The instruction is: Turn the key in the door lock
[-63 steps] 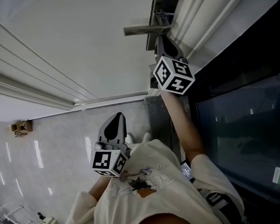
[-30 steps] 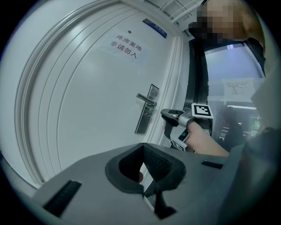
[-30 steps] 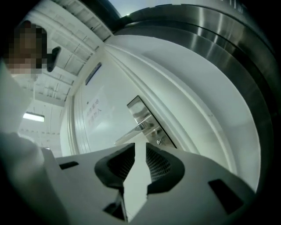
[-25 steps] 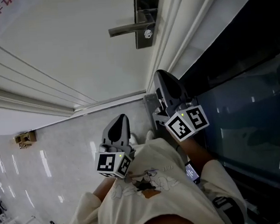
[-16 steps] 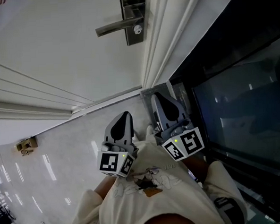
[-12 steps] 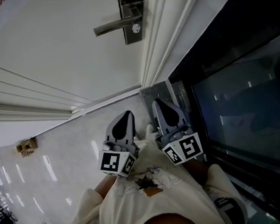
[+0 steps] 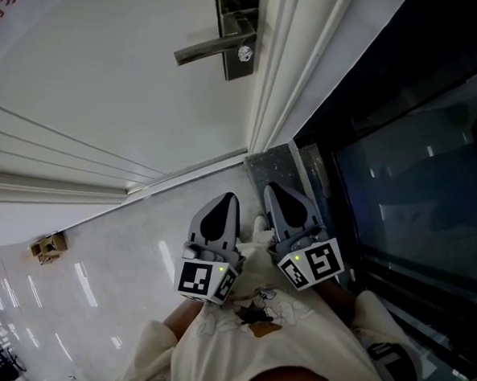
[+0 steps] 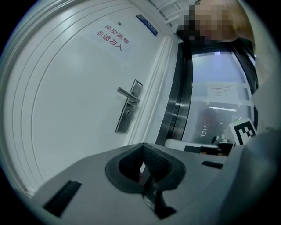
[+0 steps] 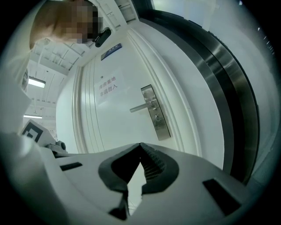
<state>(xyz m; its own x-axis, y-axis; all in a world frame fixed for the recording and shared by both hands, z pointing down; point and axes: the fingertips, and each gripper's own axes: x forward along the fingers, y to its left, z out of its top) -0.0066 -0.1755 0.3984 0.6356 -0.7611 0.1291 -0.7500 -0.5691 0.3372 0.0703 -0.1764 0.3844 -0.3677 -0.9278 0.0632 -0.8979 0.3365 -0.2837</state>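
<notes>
**Metal lock plate: key turn not confirmed**

A small bright piece, judged to be the key, is seated in the lock plate just beside the root of the lever handle. The left claw and the right claw are both pressed together with nothing pinched. They are held side by side, well apart from the lock plate. The key is not touched, and whether it is turned cannot be told.

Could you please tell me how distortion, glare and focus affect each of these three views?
Head view: sharp, with streaky light reflections on the glossy floor. Left gripper view: strong fisheye bows the door; the glass panel is washed out. Right gripper view: same bowing; the lock plate stays crisp.
</notes>
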